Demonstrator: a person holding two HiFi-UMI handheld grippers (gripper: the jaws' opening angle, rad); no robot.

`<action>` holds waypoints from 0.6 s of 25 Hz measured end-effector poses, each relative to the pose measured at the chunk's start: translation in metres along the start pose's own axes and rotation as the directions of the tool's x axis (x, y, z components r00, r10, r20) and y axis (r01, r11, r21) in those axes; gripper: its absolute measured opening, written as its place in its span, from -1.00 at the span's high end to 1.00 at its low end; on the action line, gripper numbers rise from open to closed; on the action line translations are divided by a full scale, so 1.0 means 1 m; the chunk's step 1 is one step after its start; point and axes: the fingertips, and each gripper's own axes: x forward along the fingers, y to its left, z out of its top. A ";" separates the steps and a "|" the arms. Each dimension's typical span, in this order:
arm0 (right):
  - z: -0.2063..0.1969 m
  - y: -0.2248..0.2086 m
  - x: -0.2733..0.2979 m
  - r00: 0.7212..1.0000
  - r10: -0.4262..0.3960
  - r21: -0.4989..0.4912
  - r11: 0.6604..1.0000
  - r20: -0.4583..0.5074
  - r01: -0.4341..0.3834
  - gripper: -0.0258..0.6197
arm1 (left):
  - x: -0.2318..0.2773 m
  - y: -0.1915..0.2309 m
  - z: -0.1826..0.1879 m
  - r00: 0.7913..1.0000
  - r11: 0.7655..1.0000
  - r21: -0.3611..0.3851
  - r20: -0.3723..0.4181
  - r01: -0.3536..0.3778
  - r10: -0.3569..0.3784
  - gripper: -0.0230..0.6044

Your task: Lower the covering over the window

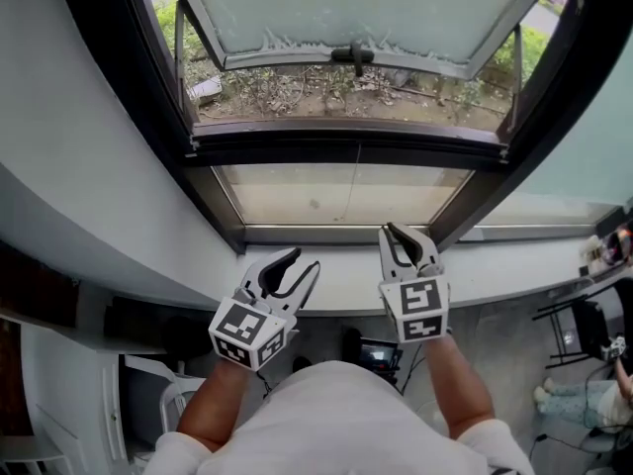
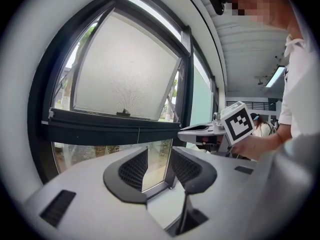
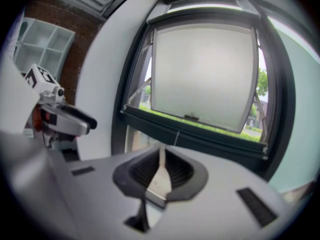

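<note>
Closest in, the person's white shirt (image 1: 336,414) and bare forearms fill the 6 o'clock edge of the head view, each arm carrying a marker cube and reaching toward 12 o'clock. Left tongs (image 1: 304,258), at about 7 o'clock from the picture's centre, are released: the jaws stand wide apart with nothing between them, and the left gripper view shows only the lower pane (image 1: 336,194) through the gap. Right tongs (image 1: 390,230), at about 5 o'clock, are drawn nearly together, with a thin slit of light left between the jaws, and they grip nothing. Both hang above the white sill (image 1: 475,265), just short of the window (image 1: 346,148), whose dark frame spans 12 o'clock. Its frosted sash (image 1: 366,8) is swung outward at the bottom, with a dark handle (image 1: 354,55) at the middle of its lower edge. Soil and plants show beyond. Both panes are uncovered; where the covering sits I cannot tell.
</note>
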 end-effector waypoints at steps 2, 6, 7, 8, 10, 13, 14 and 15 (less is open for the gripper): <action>-0.003 0.007 -0.005 1.000 -0.001 0.006 1.000 -0.002 0.001 0.77 | -0.008 -0.003 -0.005 1.000 1.000 -0.003 -0.009 0.007 -0.007 0.41; -0.007 0.019 -0.018 1.000 -0.014 0.016 1.000 -0.004 0.014 0.77 | -0.022 -0.010 -0.014 1.000 1.000 -0.003 -0.024 0.020 -0.020 0.41; -0.008 0.021 -0.021 1.000 -0.017 0.018 1.000 -0.005 0.017 0.77 | -0.025 -0.011 -0.015 0.999 1.000 -0.001 -0.024 0.024 -0.024 0.41; -0.009 0.024 -0.023 1.000 -0.020 0.019 1.000 -0.006 0.020 0.77 | -0.027 -0.013 -0.016 0.999 1.000 0.002 -0.024 0.029 -0.029 0.41; -0.011 0.027 -0.029 1.000 -0.029 0.021 0.999 -0.009 0.029 0.77 | -0.031 -0.016 -0.017 0.999 0.999 0.006 -0.026 0.040 -0.040 0.41; -0.015 0.030 -0.037 0.999 -0.046 0.030 0.998 -0.013 0.046 0.78 | -0.037 -0.020 -0.019 0.998 0.998 0.013 -0.032 0.056 -0.055 0.41; -0.016 0.031 -0.040 0.999 -0.052 0.034 0.998 -0.015 0.052 0.78 | -0.039 -0.021 -0.020 0.998 0.998 0.015 -0.034 0.061 -0.061 0.41; -0.017 0.031 -0.043 0.998 -0.057 0.038 0.998 -0.018 0.058 0.78 | -0.041 -0.022 -0.021 0.997 0.998 0.016 -0.036 0.067 -0.066 0.41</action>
